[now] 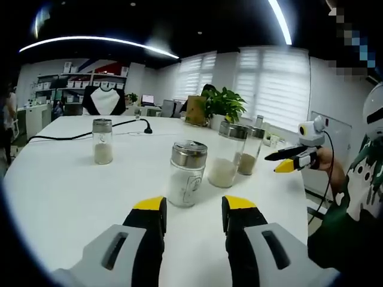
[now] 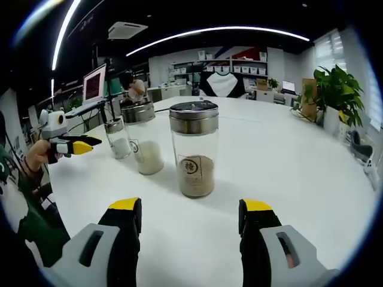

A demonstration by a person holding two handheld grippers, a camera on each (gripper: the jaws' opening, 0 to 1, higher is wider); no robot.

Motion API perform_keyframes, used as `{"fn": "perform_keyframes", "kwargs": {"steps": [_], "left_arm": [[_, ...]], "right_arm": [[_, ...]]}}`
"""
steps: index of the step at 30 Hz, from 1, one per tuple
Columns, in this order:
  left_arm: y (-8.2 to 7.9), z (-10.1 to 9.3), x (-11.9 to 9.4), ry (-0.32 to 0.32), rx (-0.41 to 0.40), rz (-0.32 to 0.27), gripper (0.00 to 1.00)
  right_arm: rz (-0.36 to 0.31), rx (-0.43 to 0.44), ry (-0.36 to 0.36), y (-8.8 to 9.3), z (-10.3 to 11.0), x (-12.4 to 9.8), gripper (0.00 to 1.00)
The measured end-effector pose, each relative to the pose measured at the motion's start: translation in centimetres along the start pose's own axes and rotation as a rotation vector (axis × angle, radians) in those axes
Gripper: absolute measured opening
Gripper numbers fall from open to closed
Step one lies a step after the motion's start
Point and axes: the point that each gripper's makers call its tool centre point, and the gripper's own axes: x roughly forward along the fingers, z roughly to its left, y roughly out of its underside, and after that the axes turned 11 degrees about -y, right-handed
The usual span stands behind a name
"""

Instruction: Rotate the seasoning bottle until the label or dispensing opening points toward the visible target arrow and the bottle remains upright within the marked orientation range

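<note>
Several glass seasoning bottles with steel lids stand upright on the white table (image 1: pixel 72 197). In the left gripper view, a bottle of white grains (image 1: pixel 187 173) stands just ahead of my left gripper (image 1: pixel 194 204), whose jaws are open and hold nothing. In the right gripper view, a bottle of brown grains (image 2: pixel 194 158) shows its paper label (image 2: pixel 190 167) toward the camera. It stands a short way ahead of my open right gripper (image 2: pixel 191 207). The right gripper (image 1: pixel 286 161) hovers at the table's right side, and the left gripper (image 2: pixel 75 145) hovers at the left, held by a hand.
More bottles stand nearby: one far left (image 1: pixel 102 141), two at the right (image 1: pixel 228 155) (image 1: pixel 250 150), and two behind the brown one (image 2: pixel 143 140) (image 2: pixel 119 140). A black cable (image 1: pixel 78 136) crosses the far table. A potted plant (image 1: pixel 222 103) and a laptop (image 2: pixel 94 84) sit at the edges.
</note>
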Motion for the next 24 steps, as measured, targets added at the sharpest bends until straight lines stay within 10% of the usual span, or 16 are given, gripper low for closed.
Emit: {"fn": "perform_keyframes", "kwargs": {"steps": [24], "left_arm": [[-5.9,8.6,1.6,-0.234,0.071,-0.103,0.4]], "right_arm": [[-0.009,0.011,0.019,0.2,-0.6,-0.5,0.67]]}}
